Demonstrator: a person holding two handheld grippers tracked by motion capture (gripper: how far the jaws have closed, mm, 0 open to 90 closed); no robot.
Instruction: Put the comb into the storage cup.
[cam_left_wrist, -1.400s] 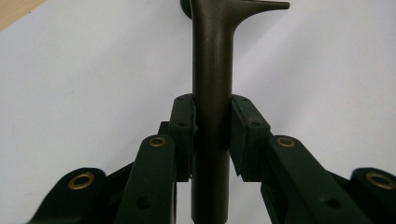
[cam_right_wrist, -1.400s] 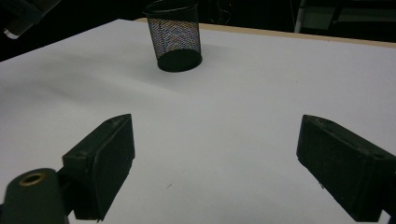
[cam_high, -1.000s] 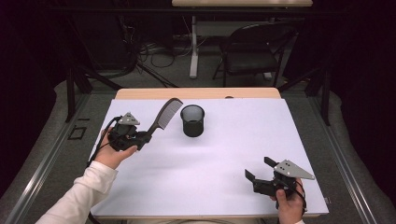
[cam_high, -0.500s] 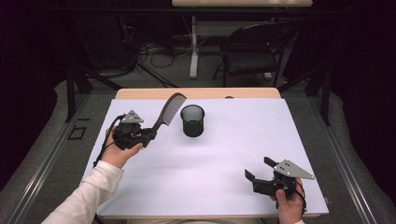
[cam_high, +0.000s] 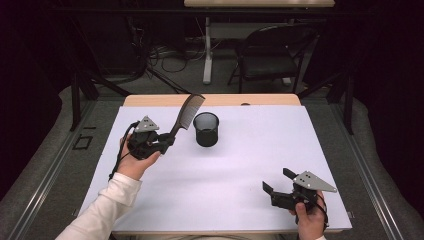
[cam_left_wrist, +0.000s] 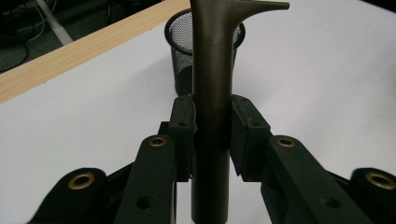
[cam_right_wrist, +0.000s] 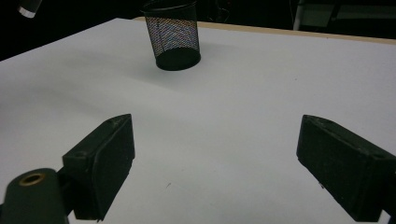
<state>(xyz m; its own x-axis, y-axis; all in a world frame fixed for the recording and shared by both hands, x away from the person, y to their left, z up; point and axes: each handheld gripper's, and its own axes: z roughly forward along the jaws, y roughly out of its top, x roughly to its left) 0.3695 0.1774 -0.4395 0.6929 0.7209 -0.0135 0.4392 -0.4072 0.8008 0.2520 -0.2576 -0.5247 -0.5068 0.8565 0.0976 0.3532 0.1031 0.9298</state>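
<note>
A dark comb (cam_high: 186, 115) rises slanted up and to the right from my left gripper (cam_high: 167, 141), which is shut on its handle at the table's left. In the left gripper view the comb's handle (cam_left_wrist: 212, 93) stands clamped between both pads, with the black mesh cup (cam_left_wrist: 184, 56) just behind it. The mesh cup (cam_high: 206, 129) stands upright near the middle back of the white table (cam_high: 240, 175), just right of the comb's toothed end. My right gripper (cam_high: 279, 183) rests open near the front right edge, nothing between its jaws; ahead of it stands the cup (cam_right_wrist: 173, 35).
A wooden strip (cam_high: 215, 100) runs along the table's far edge. Behind the table stand a black chair (cam_high: 270, 55) and a table leg with cables on the floor. A person's white sleeve (cam_high: 102, 210) comes in at the front left.
My left hand has lifted the comb and tilted it more upright, bringing its toothed end up and toward the cup. The right gripper has stayed where it was.
</note>
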